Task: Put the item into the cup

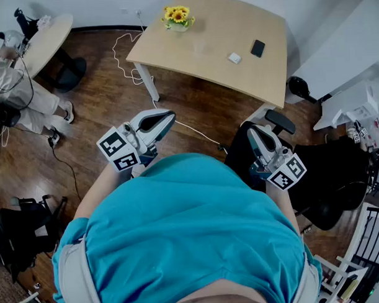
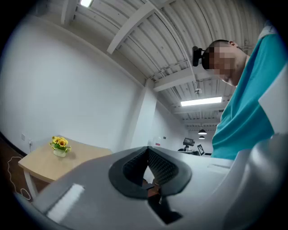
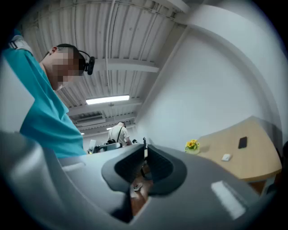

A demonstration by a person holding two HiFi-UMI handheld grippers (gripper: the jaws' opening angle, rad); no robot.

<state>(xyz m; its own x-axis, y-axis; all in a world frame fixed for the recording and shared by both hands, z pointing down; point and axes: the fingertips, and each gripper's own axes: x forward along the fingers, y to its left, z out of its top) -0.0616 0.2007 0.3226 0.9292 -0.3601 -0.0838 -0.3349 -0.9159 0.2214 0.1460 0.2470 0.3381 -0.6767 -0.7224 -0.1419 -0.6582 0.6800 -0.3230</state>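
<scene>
A light wooden table (image 1: 222,25) stands some way ahead of me. On it are a clear cup (image 1: 199,48), a small white item (image 1: 234,58), a black phone (image 1: 258,48) and a pot of yellow flowers (image 1: 177,18). Both grippers are held close to my chest, well short of the table. My left gripper (image 1: 166,117) is shut and holds nothing. So is my right gripper (image 1: 254,134). The left gripper view shows its closed jaws, with the flowers (image 2: 60,146) far off. In the right gripper view I see the white item (image 3: 226,157) and phone (image 3: 242,142) beyond the closed jaws.
A black office chair (image 1: 339,173) stands right of me. A white cable (image 1: 127,57) lies on the wood floor by the table leg. A round table (image 1: 46,38) and a seated person (image 1: 13,92) are at the far left. Another person (image 3: 119,132) stands in the background.
</scene>
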